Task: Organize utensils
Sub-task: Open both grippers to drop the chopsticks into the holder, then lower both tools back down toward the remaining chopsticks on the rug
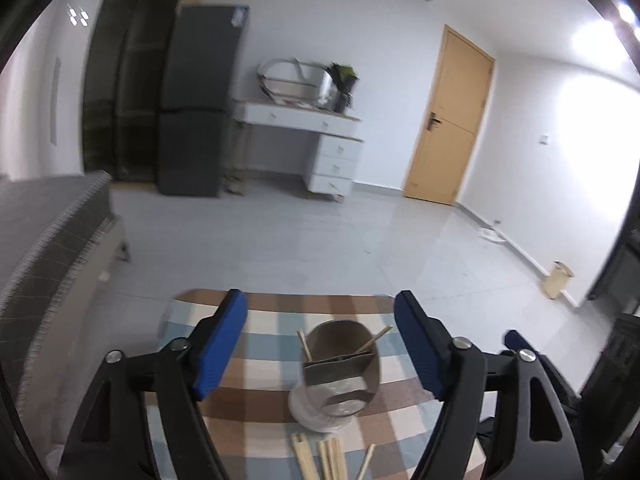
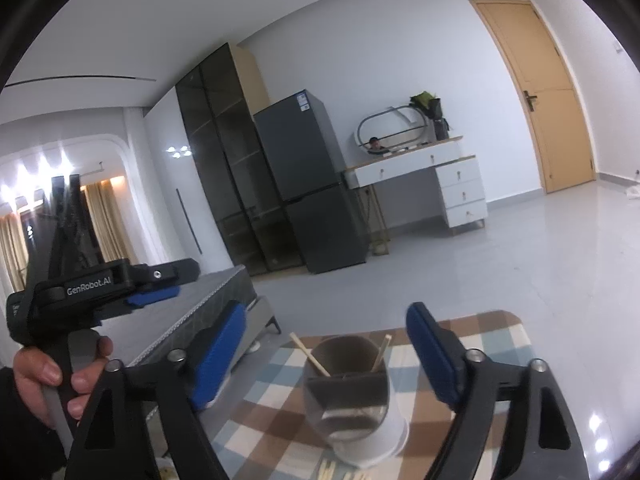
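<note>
A grey utensil holder cup [image 1: 340,368] on a white base stands on the checked tablecloth [image 1: 264,368]. Two wooden chopsticks [image 1: 305,346] lean inside it. Several loose chopsticks [image 1: 328,458] lie on the cloth just in front of it. My left gripper [image 1: 320,344] is open and empty, its blue pads either side of the cup, above and short of it. In the right wrist view the same cup [image 2: 346,384] with its chopsticks [image 2: 310,356] sits between the open blue pads of my right gripper [image 2: 326,356]. The left gripper [image 2: 160,280] shows at left, held by a hand.
The small table's far edge [image 1: 280,294] drops to a grey tiled floor. A grey bed [image 1: 48,232] stands to the left. A dark fridge [image 1: 196,100], a white dressing table [image 1: 304,128] and a wooden door [image 1: 448,120] stand along the far wall.
</note>
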